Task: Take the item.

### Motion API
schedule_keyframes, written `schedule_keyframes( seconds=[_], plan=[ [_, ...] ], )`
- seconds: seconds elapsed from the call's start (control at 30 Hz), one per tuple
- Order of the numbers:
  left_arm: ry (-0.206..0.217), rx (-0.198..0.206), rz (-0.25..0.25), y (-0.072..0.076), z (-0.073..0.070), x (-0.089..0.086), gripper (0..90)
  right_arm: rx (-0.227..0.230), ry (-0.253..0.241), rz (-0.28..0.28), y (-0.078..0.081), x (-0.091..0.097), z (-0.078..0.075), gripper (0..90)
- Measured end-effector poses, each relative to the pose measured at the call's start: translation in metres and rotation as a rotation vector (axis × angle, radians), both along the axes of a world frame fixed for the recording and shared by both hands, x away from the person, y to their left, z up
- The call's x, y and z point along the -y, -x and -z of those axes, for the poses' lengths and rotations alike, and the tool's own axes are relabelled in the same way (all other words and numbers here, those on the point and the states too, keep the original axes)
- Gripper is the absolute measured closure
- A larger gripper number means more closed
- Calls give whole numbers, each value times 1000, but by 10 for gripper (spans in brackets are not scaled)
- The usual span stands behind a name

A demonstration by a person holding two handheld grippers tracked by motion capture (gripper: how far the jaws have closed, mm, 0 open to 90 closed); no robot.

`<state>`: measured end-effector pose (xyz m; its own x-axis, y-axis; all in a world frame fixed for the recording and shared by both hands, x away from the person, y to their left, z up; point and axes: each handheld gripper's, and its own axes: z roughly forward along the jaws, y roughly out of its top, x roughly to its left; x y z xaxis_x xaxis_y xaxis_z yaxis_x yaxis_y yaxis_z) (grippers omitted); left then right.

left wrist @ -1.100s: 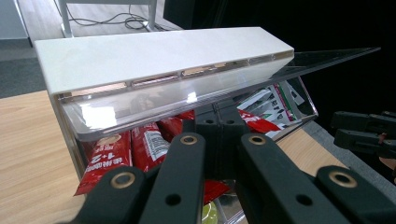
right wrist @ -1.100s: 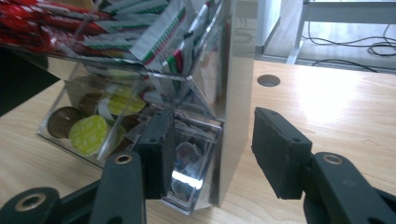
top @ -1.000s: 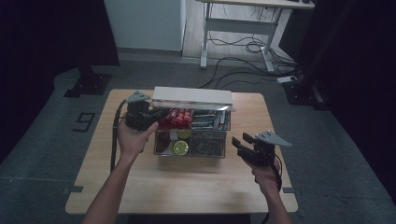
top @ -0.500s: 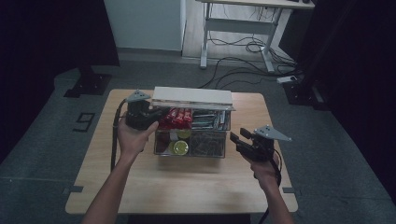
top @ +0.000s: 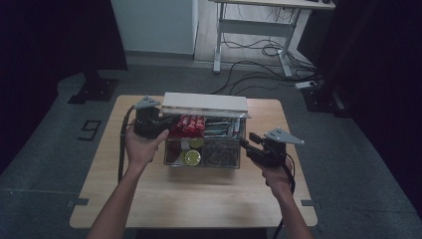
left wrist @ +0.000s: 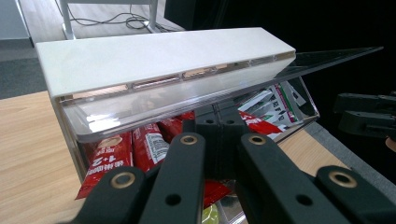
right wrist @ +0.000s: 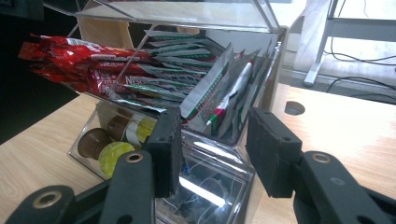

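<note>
Seen from above: a light wooden table (top: 149, 199) on a grey floor, with a clear plastic compartment box (top: 204, 144) set at its middle. Hinged open at the far side, a clear lid topped by a white rectangular slab (top: 205, 103). Packed in the far left compartment, red snack wrappers (top: 187, 124); in the far right compartment, green, white and red sachets (top: 221, 127) standing on edge. In the near left compartment, round yellow and brown capsules (top: 191, 157); in the near right compartment, clear crinkled wrapping, contents hard to tell.

Left gripper (top: 166, 123) held at the box's left end, its black jaws pressed together with no gap and nothing between them, tips just over the red wrappers (left wrist: 116, 156) beneath the raised lid (left wrist: 159, 58).

Right gripper (top: 247, 142) held just beside the box's near right corner, jaws spread wide and empty, their ribbed pads (right wrist: 169, 149) either side of the clear wall in front of the sachets (right wrist: 219, 100). Touching the box or not: cannot tell.

Beyond the table, a white desk frame and loose cables on the floor.
</note>
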<state>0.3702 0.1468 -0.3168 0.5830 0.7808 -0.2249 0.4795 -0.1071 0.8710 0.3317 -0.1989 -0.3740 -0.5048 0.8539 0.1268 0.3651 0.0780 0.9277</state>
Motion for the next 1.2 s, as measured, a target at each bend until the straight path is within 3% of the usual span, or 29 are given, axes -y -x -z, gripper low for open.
schedule_keyframes(
  seconds=[0.53, 1.2],
  plan=[
    [3, -4, 7, -1, 0, 0, 900, -17, 6, -42, -16, -20, -4, 584],
    [9, -1, 11, -1, -1, -1, 900, 6, 29, 1, -29, -34, -8, 634]
  ],
)
